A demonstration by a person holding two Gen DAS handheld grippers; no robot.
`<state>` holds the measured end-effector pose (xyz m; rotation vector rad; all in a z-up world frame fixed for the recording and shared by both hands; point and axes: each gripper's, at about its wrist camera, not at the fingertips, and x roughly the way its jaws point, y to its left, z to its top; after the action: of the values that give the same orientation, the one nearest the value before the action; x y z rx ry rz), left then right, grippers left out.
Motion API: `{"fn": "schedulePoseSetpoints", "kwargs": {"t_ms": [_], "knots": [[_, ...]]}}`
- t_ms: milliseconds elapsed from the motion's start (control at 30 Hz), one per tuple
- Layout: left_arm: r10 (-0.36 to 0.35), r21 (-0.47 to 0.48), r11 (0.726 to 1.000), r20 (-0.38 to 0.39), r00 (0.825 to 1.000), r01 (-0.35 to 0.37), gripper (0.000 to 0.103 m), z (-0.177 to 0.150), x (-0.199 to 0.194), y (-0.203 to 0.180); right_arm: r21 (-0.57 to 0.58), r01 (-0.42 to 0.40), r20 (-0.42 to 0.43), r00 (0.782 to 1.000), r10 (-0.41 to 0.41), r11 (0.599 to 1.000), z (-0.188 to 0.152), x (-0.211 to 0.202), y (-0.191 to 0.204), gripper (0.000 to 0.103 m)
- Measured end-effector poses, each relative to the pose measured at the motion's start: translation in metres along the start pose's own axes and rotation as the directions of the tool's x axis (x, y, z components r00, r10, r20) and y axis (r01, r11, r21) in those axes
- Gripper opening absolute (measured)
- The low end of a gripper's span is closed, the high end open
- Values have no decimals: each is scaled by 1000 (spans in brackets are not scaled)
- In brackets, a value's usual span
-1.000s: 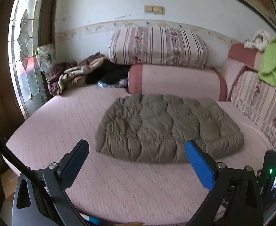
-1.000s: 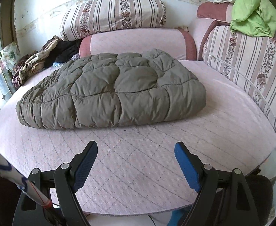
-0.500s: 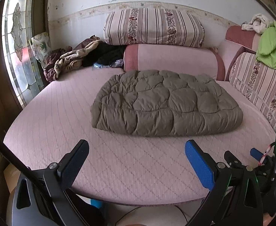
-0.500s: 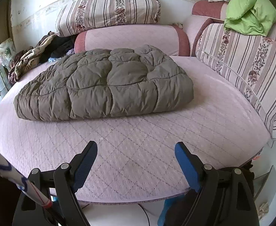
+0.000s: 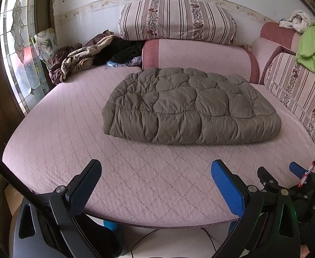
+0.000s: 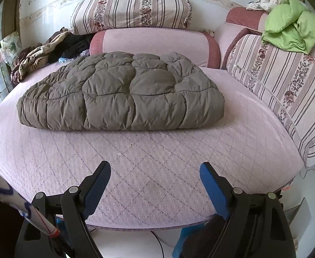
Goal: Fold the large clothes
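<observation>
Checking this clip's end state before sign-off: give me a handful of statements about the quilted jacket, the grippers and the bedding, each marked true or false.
1. The olive quilted jacket lies folded on the pink mattress. True.
2. The left gripper is shut on the jacket. False: it is open, short of the jacket.
3. The right gripper is open and holds nothing. True.
4. The green garment lies on the jacket. False: it sits on the striped cushions at right.
5. A striped pillow rests above the pink bolster. True.
</observation>
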<state>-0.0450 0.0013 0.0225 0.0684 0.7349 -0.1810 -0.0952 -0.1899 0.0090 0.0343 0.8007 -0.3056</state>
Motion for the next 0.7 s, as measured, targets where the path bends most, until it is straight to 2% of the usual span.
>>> {"fn": "schedulePoseSetpoints", "kwargs": {"t_ms": [700], "knots": [[-21, -26, 999, -97, 995, 19, 101, -5, 32, 4, -51, 22, -49, 999, -24, 998, -1, 21, 18, 89]]}}
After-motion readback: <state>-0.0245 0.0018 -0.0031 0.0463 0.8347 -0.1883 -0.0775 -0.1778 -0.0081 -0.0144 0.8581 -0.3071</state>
